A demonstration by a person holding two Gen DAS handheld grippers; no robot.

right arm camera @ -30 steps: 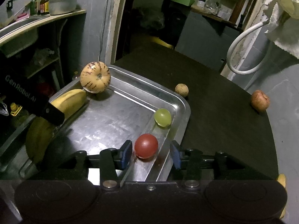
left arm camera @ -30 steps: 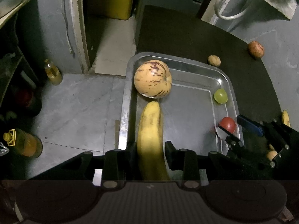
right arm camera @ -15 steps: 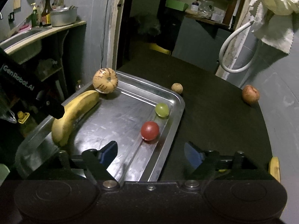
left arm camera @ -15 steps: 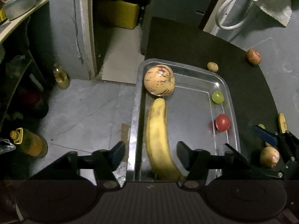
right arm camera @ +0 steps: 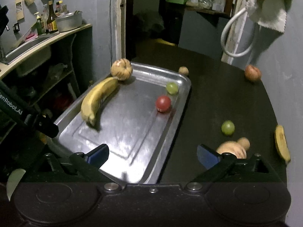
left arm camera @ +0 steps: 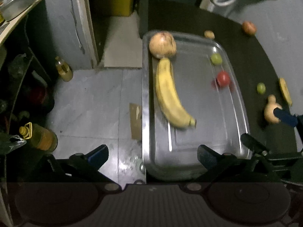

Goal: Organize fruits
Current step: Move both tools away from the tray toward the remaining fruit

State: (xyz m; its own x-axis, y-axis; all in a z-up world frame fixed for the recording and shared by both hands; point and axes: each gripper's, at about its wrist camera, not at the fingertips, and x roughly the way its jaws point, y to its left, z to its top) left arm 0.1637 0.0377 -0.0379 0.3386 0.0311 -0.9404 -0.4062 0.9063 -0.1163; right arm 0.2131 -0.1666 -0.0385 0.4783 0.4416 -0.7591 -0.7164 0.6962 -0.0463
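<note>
While both hand-held grippers gape empty | tray [right arm camera: 181,102]: banana [right arm camera: 98,98], striped melon [right arm camera: 121,69], red fruit [right arm camera: 163,103], green grape [right arm camera: 172,88]

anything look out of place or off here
Nothing is spilled or damaged. Several fruits still lie loose on the dark table, outside the metal tray: a green grape, a pear-shaped fruit, a second banana at the edge, a reddish fruit and a small brown one. The tray also overhangs the table's left edge.

Home kitchen: sink counter [right arm camera: 37,39], sauce bottles [right arm camera: 50,19], pot [right arm camera: 69,21].
</note>
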